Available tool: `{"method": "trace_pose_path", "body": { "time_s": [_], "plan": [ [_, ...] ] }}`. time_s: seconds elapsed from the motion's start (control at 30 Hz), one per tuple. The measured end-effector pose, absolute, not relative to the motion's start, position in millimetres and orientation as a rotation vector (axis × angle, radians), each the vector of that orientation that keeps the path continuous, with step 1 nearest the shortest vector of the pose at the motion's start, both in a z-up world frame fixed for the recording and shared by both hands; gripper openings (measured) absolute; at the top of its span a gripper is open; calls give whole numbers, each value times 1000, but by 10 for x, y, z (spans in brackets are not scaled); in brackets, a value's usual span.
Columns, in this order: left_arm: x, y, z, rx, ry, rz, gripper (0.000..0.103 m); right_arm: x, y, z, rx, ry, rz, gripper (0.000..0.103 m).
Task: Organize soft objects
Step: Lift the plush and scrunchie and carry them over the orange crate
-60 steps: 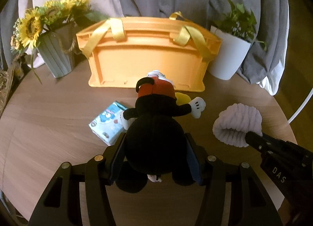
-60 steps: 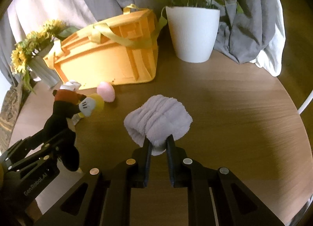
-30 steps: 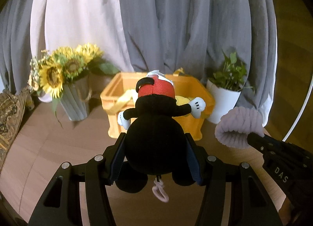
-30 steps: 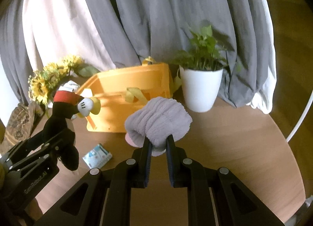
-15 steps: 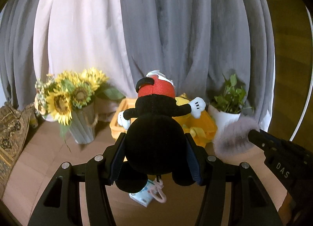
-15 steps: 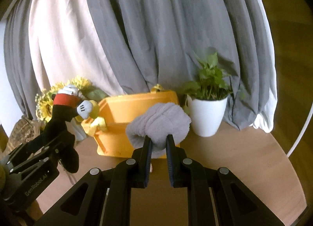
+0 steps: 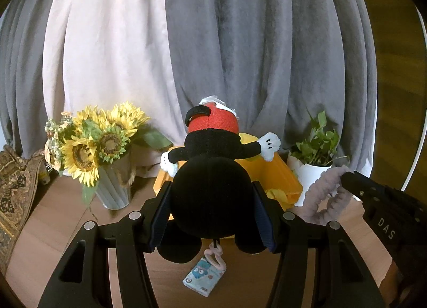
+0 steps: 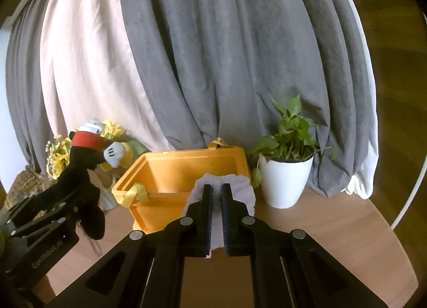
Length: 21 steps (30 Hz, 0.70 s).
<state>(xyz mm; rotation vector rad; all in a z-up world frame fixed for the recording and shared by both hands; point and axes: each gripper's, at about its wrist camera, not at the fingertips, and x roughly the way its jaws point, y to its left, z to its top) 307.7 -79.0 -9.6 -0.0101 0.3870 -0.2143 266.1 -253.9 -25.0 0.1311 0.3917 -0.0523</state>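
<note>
A black plush toy (image 7: 210, 148) with red shorts and white gloves is clamped between the pads of my left gripper (image 7: 212, 188), high above the table. The right wrist view shows that same toy (image 8: 80, 174) at the left. My right gripper (image 8: 217, 188) is shut on a grey fluffy cloth (image 8: 240, 190), its jaws closing tight, with fabric bulging around both fingertips. From the left wrist view the cloth (image 7: 320, 196) hangs as a loop off the right gripper's tip. An open orange basket (image 8: 192, 154) with yellow handles stands on the table just beyond both grippers.
A vase of sunflowers (image 7: 112, 190) stands left of the basket and a white potted plant (image 8: 285, 182) to its right. A small tissue pack (image 7: 204, 278) lies on the round wooden table (image 8: 333, 228) below the plush. Grey and pale curtains hang behind.
Both grippers have risen with their loads, so the basket and table sit lower in view. The grey cloth has slumped down around the right fingertips and now hangs as a loop.
</note>
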Motion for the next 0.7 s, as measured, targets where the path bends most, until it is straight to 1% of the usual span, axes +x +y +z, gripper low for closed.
{"method": "trace_pose_path", "body": {
  "time_s": [0.7],
  "plan": [
    [3625, -718, 131, 24, 300, -229, 56, 3153, -2465, 33, 125, 278, -37, 8]
  ]
}}
